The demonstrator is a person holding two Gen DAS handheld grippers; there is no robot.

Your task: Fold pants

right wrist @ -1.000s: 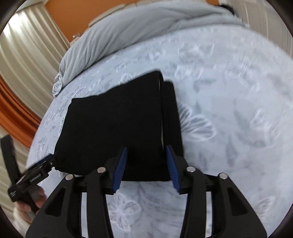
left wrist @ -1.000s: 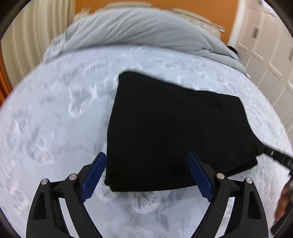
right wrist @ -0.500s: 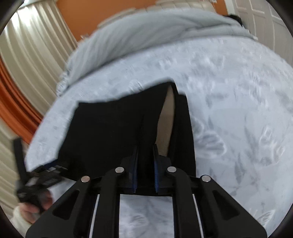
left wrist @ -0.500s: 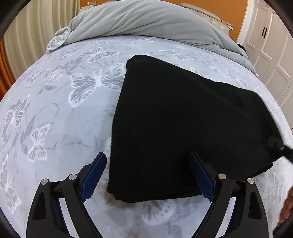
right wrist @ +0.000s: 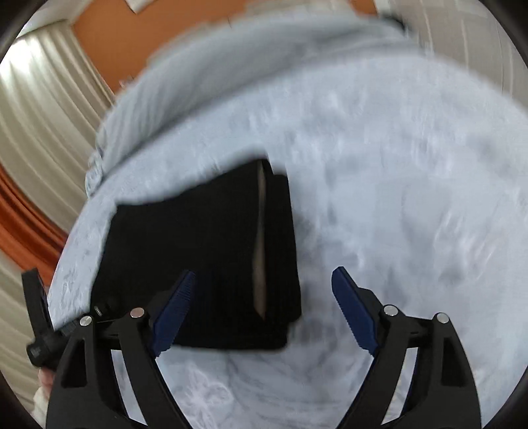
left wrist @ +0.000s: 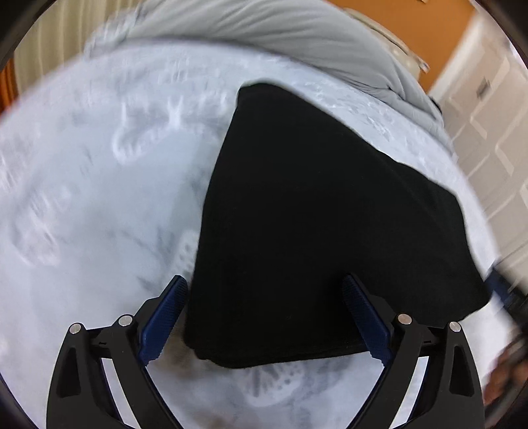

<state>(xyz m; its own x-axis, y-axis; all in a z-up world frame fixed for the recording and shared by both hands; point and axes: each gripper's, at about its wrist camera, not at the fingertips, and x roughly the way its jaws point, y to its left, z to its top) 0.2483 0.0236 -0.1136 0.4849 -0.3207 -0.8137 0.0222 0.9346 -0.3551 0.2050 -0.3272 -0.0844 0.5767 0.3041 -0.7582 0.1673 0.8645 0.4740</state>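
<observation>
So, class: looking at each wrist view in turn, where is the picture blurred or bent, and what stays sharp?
Left wrist view: bedspread print smeared by motion, black pants featureless, left tongs crisp. Right wrist view: heavier smear across bedspread and grey duvet, right tongs sharp. Both: fisheye bulge, dark corners.

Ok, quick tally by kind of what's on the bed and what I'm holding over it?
Folded black pants: 1
Grey duvet, bunched at the far end: 1
Butterfly-print sheet: 1
Grippers: 2, left gripper and right gripper, both with fingers spread and opening, gripping nothing
Total: 5
</observation>
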